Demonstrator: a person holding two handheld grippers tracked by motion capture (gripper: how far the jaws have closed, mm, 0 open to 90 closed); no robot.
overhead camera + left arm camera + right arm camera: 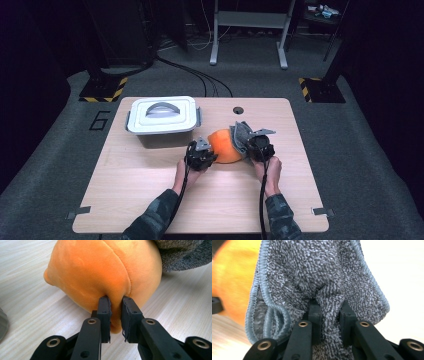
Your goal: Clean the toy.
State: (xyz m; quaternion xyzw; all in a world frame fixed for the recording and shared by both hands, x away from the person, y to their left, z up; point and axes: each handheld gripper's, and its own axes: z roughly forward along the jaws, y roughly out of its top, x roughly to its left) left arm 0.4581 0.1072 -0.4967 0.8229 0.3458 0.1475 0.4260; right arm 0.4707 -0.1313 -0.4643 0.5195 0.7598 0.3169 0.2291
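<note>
While a fold of the round orange plush toy [105, 272] is pinched by the nearly closed left gripper [116, 307], the grey terry cloth [319, 277] is clamped in the right gripper [329, 312].

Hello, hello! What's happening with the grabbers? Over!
Left gripper pinching orange plush. Right gripper pinching grey cloth. Lidded box sits apart, nothing blocking.

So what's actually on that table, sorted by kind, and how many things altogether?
Orange plush toy: 1, pinched by the left tongs
Grey cloth: 1, pinched by the right tongs
Lidded grey box: 1
Total: 3
</note>
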